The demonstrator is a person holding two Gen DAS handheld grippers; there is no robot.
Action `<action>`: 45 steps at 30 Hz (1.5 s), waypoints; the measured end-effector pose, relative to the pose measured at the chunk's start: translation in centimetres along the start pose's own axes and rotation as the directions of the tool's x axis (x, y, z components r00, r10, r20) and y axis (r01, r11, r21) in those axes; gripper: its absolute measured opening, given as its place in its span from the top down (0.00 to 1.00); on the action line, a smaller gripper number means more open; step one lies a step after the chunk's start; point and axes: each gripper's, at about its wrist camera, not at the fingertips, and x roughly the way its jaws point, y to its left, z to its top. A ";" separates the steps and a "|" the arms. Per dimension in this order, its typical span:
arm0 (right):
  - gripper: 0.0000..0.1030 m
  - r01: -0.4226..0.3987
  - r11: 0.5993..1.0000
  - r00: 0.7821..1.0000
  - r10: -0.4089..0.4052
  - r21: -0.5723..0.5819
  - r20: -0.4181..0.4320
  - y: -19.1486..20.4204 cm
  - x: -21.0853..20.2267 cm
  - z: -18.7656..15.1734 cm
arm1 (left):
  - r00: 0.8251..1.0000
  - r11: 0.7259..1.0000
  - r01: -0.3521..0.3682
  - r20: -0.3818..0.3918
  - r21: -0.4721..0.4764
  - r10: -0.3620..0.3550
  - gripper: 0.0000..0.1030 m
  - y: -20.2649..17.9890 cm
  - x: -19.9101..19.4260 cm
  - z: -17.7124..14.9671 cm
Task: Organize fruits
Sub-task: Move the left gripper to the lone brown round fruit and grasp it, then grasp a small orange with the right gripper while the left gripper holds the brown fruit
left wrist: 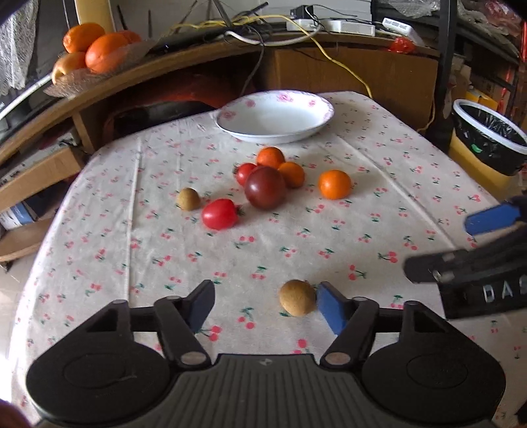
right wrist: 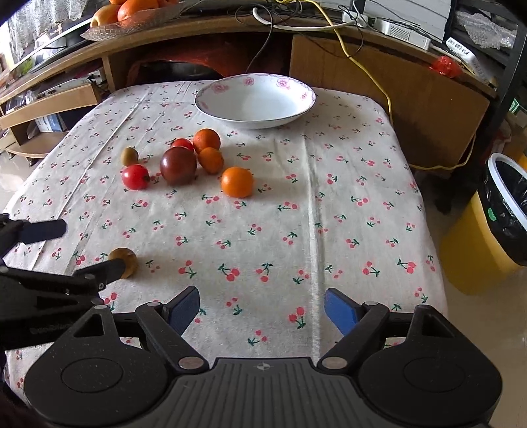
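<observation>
**Left claw around the near kiwi**

Left claw (left wrist: 265, 307) half-open, nothing gripped: kiwi (left wrist: 297, 297) low in frame, touching the right pad (left wrist: 331, 311), well clear of the other. Right claw (right wrist: 262, 311) wide, empty. Probably light, firm-ish, fuzzy, rolls easily. Best pinched across the middle, gently. Plate (left wrist: 230, 113) upper centre, still empty.

A cherry-print tablecloth (right wrist: 329, 210) covers the table across the middle of both views. Behind it, along the top of the frame, runs a curved wooden shelf (left wrist: 171, 62) carrying a tangle of cables with a yellow cord (right wrist: 365, 69) hanging down over a brown cardboard panel (right wrist: 411, 108), and white power strips (left wrist: 332, 24) at the upper right. At the right edge stands a yellow bin (right wrist: 487, 250) lined with a black bag.
</observation>
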 end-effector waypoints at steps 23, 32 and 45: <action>0.50 -0.123 0.992 0.992 0.123 -0.004 0.000 -1.0 2.7 4.3 | 0.981 0.983 0.181 -0.079 0.038 -0.177 0.64 1.2 2.5 2.5; 0.60 -0.154 0.987 0.988 0.154 -0.045 0.012 -0.8 5.5 7.8 | 0.984 0.984 0.172 -0.049 0.046 -0.170 0.64 2.6 2.8 5.3; 0.76 -0.206 0.977 0.978 0.204 -0.055 -0.034 -0.5 7.7 9.1 | 0.985 0.985 0.170 -0.033 -0.021 -0.171 0.64 3.8 4.3 7.2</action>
